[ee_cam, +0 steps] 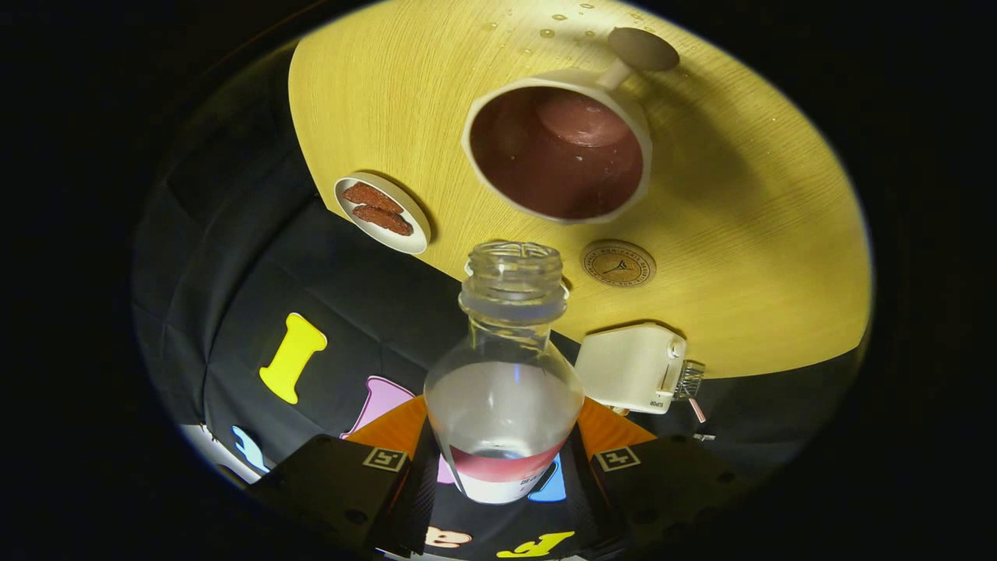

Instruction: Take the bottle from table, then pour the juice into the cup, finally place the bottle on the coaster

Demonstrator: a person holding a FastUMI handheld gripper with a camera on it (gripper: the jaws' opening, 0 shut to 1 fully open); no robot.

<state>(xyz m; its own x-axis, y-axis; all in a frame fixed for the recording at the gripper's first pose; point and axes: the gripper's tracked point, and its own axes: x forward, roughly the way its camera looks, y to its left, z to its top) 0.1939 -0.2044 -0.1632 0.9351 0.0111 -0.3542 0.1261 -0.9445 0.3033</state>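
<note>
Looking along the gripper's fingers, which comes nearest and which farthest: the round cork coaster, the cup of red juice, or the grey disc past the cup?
From the gripper, shut on the clear bottle:
1. Round cork coaster, just beyond the bottle's mouth.
2. White cup of red juice, past it.
3. Grey disc, farthest.

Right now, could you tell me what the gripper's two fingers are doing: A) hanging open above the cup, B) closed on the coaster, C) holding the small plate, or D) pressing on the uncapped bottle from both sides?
D: the gripper has a finger on each side of the bottle, whose open mouth points toward the cup.
</note>
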